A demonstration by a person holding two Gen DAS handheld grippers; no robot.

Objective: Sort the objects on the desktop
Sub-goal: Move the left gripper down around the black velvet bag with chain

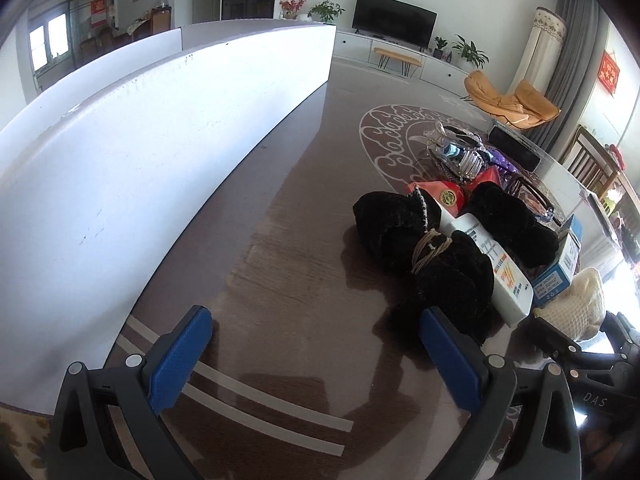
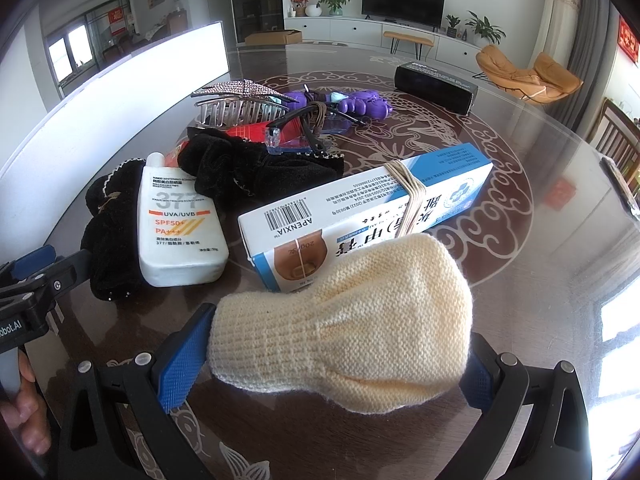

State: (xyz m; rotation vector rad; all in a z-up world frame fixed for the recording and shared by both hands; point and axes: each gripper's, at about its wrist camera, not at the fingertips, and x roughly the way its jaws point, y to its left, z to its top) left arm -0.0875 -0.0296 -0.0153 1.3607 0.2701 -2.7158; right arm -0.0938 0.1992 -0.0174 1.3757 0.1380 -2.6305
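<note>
While clamped, one knit sock [image 2: 348,340].

Bright daylight, heavy fisheye bend, glare on both sides.
The white panel [image 1: 160,152] blew out almost to pure white, and the window [image 2: 616,328] at the right edge burned out too. Glare washed over the glossy table [image 2: 540,240]. Soft shadows fell left of the black cloth [image 1: 400,232]. Straight edges bowed hard towards the dark, vignetted corners, and the far room looked a little soft.
</note>
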